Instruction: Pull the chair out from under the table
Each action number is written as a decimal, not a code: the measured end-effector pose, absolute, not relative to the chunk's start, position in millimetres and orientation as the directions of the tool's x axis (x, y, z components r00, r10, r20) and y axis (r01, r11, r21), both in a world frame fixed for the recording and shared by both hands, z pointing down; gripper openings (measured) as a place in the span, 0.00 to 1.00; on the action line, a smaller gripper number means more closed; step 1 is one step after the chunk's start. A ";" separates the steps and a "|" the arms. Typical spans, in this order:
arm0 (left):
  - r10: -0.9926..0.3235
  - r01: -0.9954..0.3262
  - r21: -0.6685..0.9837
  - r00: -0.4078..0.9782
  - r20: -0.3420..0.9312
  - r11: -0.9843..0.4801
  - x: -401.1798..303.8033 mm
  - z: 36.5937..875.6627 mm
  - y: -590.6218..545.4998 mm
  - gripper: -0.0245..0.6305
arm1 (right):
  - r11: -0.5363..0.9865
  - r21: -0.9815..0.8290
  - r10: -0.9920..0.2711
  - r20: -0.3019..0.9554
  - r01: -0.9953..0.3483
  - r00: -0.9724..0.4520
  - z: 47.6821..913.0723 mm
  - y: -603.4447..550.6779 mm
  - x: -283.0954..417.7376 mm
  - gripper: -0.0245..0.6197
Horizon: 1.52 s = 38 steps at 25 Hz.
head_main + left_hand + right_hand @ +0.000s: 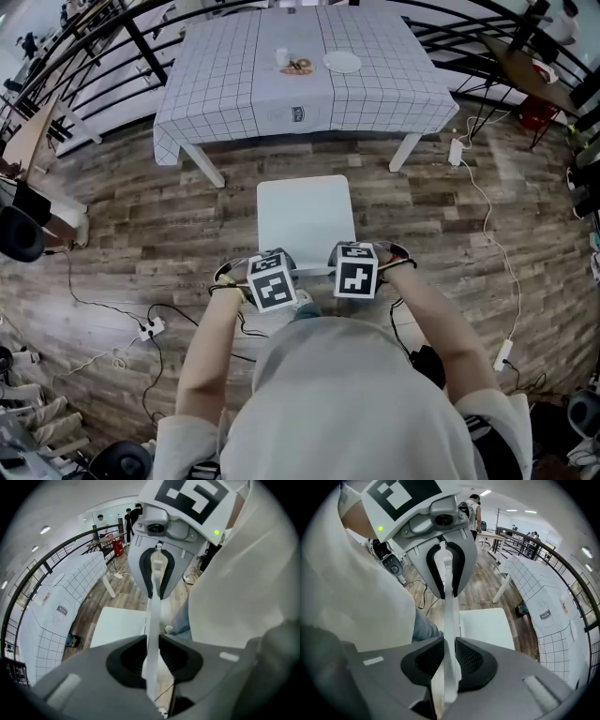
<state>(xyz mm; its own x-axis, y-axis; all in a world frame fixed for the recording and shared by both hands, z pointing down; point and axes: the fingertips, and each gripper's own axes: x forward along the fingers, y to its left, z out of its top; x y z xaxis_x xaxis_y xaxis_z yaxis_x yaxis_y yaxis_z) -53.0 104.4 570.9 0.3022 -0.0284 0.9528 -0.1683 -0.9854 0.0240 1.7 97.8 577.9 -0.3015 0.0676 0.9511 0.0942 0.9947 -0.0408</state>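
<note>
A white chair (pixel 305 217) stands on the wood floor, clear of the table (pixel 375 89) with its checked cloth; the seat faces the table. Both grippers point steeply down onto the top edge of its thin white backrest (pixel 152 616). My left gripper (pixel 274 281) is shut on that edge, which runs between its dark pads (pixel 129 658). My right gripper (pixel 356 272) clamps the same edge a little to the right, pads (pixel 471 658) pressed on it. Each gripper view shows the other gripper, gripping the backrest further along. The chair's legs are hidden.
On the table are a cup (pixel 282 57), a plate (pixel 343 63) and a small dish (pixel 300 67). Cables and a power strip (pixel 150 328) lie on the floor at left; another cable (pixel 487 225) runs at right. A black railing (pixel 141 37) curves behind the table.
</note>
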 end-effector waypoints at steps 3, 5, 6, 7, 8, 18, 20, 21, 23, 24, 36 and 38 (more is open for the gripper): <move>-0.024 -0.174 0.031 0.304 0.952 -0.984 -54.9 564.0 104.7 0.16 | 0.993 -0.041 0.073 0.953 0.112 -0.294 573.4 98.6 1.5 0.15; -0.038 -0.186 0.023 0.315 0.948 -0.982 -55.4 556.9 100.9 0.12 | 0.992 -0.040 0.074 0.954 0.121 -0.292 570.8 98.4 1.3 0.15; -0.050 -0.195 0.014 0.323 0.945 -0.981 -55.5 553.1 97.7 0.11 | 0.991 -0.041 0.075 0.954 0.124 -0.290 569.9 98.2 1.5 0.15; -0.063 -0.204 0.006 0.331 0.942 -0.979 -55.6 549.9 94.3 0.10 | 0.991 -0.043 0.078 0.954 0.126 -0.289 569.3 98.3 1.9 0.15; -0.075 -0.213 -0.001 0.337 0.939 -0.977 -56.0 547.4 90.9 0.10 | 0.991 -0.046 0.081 0.955 0.128 -0.287 568.8 98.5 2.2 0.15; -0.140 -0.262 -0.042 0.369 0.919 -0.964 -56.9 539.0 72.8 0.05 | 0.996 -0.006 0.040 0.925 0.090 -0.379 539.9 81.2 -12.2 0.04; -0.152 -0.270 -0.051 0.369 0.917 -0.962 -56.3 537.4 68.6 0.06 | 0.997 0.018 0.012 0.920 0.073 -0.392 536.6 73.3 -14.0 0.04; -0.160 -0.276 -0.056 0.371 0.915 -0.959 -56.1 536.4 66.1 0.05 | 0.998 0.034 -0.007 0.917 0.060 -0.399 535.8 68.5 -14.8 0.04; -0.182 -0.297 -0.068 0.374 0.909 -0.952 -56.2 534.4 60.1 0.05 | 0.998 0.065 -0.050 0.908 0.022 -0.415 537.0 57.9 -15.7 0.04; -0.197 -0.311 -0.076 0.377 0.905 -0.947 -56.4 533.4 56.7 0.05 | 0.997 0.075 -0.069 0.903 -0.003 -0.425 538.4 53.2 -16.0 0.04; -0.434 -0.558 -0.144 0.430 0.792 -0.817 -55.4 518.6 12.2 0.05 | 0.887 0.068 -0.350 0.744 -0.456 -0.569 519.3 -5.3 -15.7 0.04; -0.492 -0.615 -0.153 0.430 0.757 -0.774 -57.5 512.6 0.7 0.05 | 0.855 0.045 -0.393 0.705 -0.516 -0.590 512.1 -14.3 -14.7 0.04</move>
<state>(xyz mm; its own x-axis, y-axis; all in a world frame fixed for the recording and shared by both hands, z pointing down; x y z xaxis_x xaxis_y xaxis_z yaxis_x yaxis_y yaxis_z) -57.5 0.7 512.6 0.4301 -0.4917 0.7571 -0.6148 -0.7737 -0.1533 -14.7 -14.3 512.1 -0.5899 -0.3930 0.7053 -0.5163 0.8552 0.0447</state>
